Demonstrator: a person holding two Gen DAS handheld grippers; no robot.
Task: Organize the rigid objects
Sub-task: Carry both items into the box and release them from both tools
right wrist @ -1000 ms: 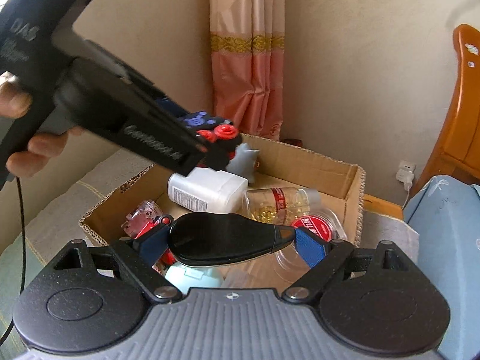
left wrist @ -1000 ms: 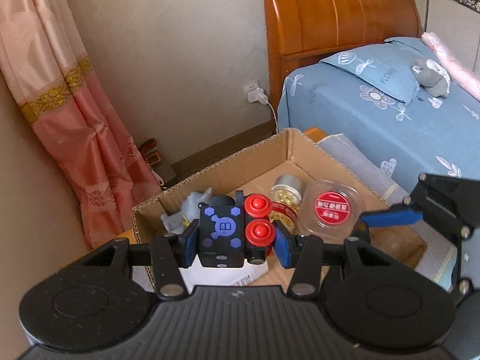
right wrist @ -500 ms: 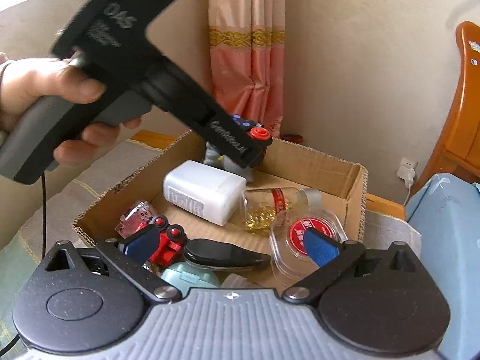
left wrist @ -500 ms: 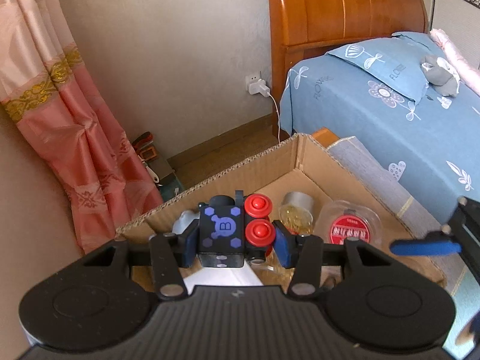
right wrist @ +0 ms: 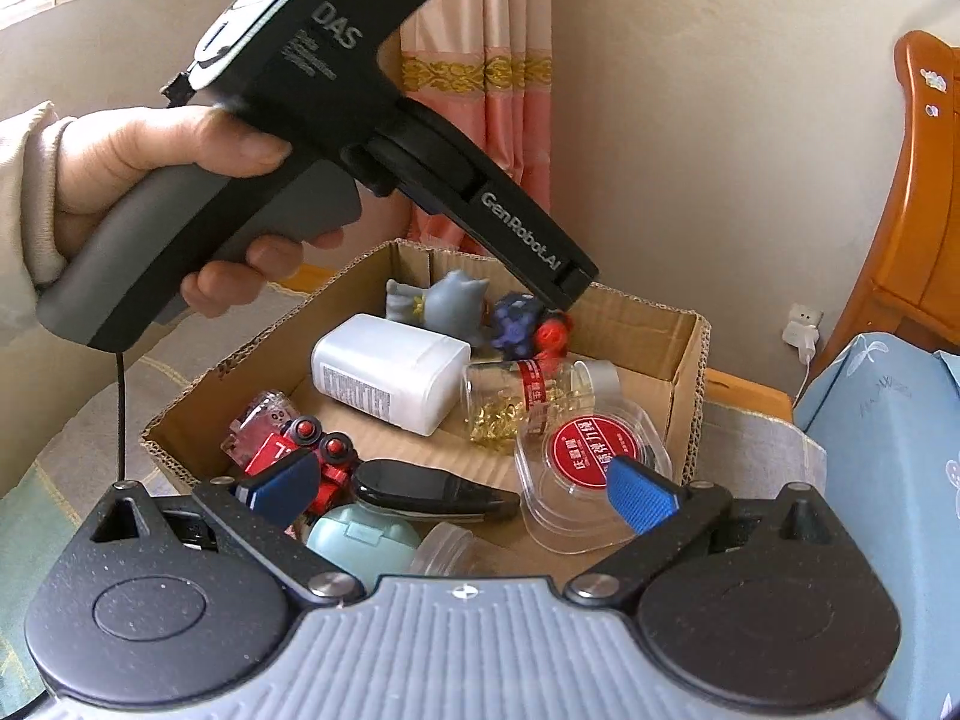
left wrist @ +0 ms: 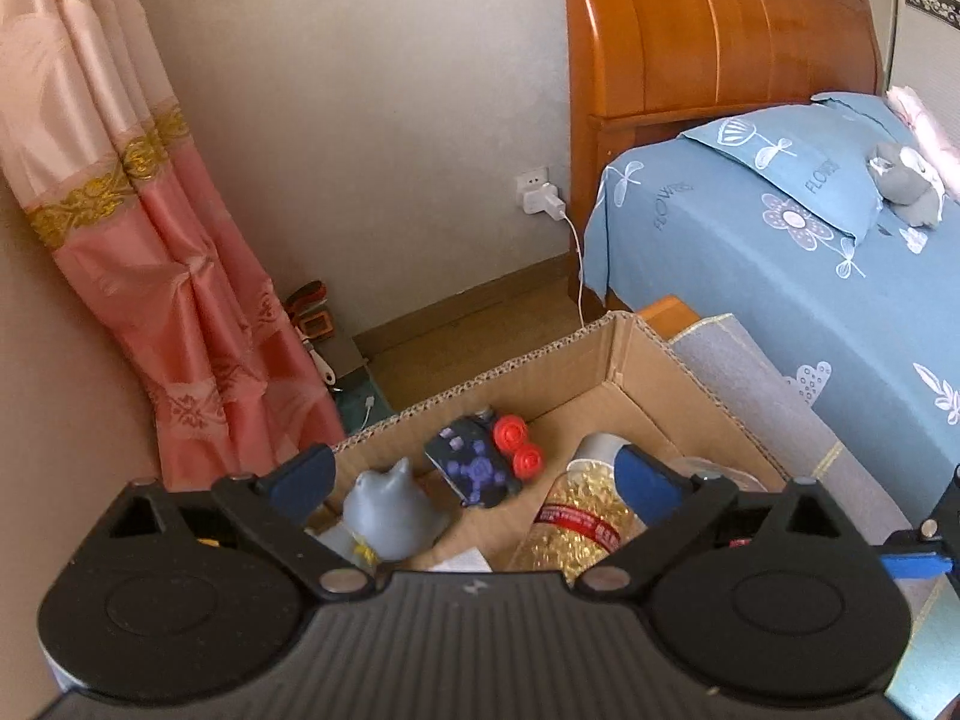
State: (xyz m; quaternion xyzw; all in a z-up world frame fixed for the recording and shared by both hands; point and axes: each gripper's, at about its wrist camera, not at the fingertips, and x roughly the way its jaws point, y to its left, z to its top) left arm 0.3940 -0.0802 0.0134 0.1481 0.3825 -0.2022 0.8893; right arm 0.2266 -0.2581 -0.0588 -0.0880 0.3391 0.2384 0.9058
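My left gripper (left wrist: 474, 474) hangs over the cardboard box (left wrist: 510, 372), its jaws opening wide with nothing pressed between them. Below it, in the far corner, the black cube toy with purple marks and red buttons (left wrist: 480, 462) lies loose beside a grey cat figure (left wrist: 390, 510) and a bottle of golden capsules (left wrist: 576, 516). My right gripper (right wrist: 462, 486) stands open at the box's near edge. A black oval tool (right wrist: 432, 489) lies in the box just beyond its fingers. The cube toy (right wrist: 528, 321) shows under the left tool's tip.
The box (right wrist: 684, 372) also holds a white bottle (right wrist: 384, 372), a clear round case with a red label (right wrist: 588, 456), a red toy car (right wrist: 306, 456) and a teal case (right wrist: 360, 540). A blue-sheeted bed (left wrist: 780, 270) is at the right, a pink curtain (left wrist: 150, 300) at the left.
The left jaws went from shut on the cube toy to wide apart, and the toy dropped into the box's far corner. The right jaws let go of the black oval tool.
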